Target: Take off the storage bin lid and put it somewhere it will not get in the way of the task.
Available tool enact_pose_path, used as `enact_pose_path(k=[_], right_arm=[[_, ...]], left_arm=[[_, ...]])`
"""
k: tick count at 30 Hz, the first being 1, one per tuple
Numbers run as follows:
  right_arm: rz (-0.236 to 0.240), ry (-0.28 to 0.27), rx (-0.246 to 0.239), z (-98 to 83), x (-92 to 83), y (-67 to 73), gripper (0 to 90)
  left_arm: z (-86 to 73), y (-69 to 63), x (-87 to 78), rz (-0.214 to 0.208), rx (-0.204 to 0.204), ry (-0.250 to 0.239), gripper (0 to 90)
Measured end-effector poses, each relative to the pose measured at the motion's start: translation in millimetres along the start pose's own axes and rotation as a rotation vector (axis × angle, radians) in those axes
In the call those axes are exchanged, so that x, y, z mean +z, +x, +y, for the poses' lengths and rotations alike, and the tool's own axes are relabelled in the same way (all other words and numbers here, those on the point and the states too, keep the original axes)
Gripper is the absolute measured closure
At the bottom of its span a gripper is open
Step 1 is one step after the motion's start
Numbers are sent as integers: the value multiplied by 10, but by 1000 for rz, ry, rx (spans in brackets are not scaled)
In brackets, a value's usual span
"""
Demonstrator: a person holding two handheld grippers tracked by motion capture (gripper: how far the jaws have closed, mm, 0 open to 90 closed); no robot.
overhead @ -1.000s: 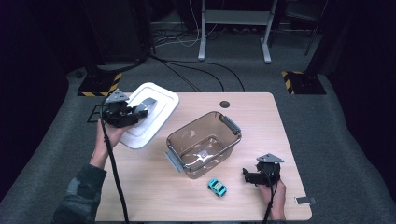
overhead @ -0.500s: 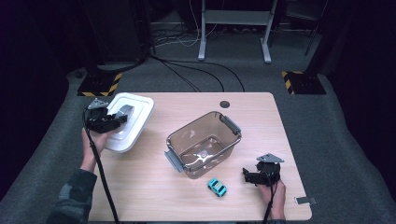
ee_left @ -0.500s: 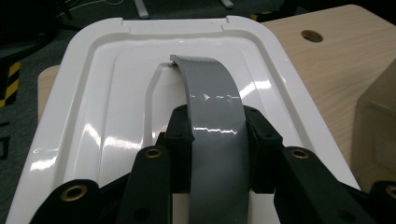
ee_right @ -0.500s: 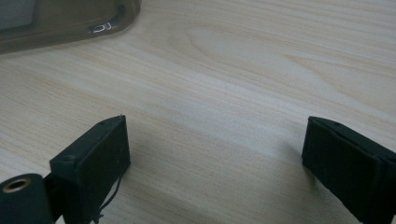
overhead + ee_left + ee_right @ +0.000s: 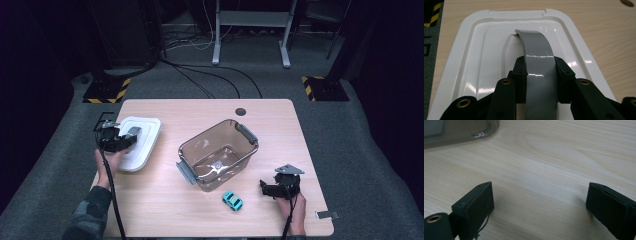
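The left gripper (image 5: 540, 75) pinches the grey curved handle (image 5: 537, 62) of the white rectangular plastic lid (image 5: 141, 142), left of the clear brownish plastic bin (image 5: 218, 154), while the right gripper (image 5: 540, 210), right of the bin, stands spread and empty.

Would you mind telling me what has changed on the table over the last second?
The left gripper, shut on the grey handle of the white lid, carried the lid down and toward the table's left edge, where it now sits low at the tabletop. The right gripper stayed open and still; the clear bin and the teal toy car kept their places.
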State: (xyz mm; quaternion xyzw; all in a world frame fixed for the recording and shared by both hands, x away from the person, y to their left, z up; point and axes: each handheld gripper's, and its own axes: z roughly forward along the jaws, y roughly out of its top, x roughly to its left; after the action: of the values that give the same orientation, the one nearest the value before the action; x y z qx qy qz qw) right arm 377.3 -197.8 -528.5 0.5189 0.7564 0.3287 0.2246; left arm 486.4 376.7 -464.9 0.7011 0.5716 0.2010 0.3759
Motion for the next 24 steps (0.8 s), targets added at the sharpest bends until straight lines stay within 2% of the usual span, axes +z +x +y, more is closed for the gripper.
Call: enact_pose_path(k=[5,9,13,14,16,17,18,20,22,24], right_arm=[[-5,-1,0,-1,-1,3,69],[-4,-1,-1,-1,0,2,70],[-3,-1,0,-1,0,3,70],[-4,-2,0,-1,0,2,70],[-4,-1,0,-1,0,2,69],[-6,-1,0,-1,-1,3,69],[-7,1,1,1,0,5,67],[-7,0,2,2,2,5,67],[-9,0,0,2,2,5,66],[-7,-1,6,3,3,9,66]], left_arm=[[-143,11,151,28,-8,30,671],[-220,-4,230,44,12,62,670],[-275,8,290,37,5,81,669],[-289,7,300,36,2,72,666],[-288,6,300,38,6,76,560],[-285,-2,300,42,5,79,560],[-287,-19,278,51,-9,80,381],[-309,-48,218,45,-2,80,239],[-340,-77,164,36,3,69,161],[-356,-89,127,26,2,59,148]])
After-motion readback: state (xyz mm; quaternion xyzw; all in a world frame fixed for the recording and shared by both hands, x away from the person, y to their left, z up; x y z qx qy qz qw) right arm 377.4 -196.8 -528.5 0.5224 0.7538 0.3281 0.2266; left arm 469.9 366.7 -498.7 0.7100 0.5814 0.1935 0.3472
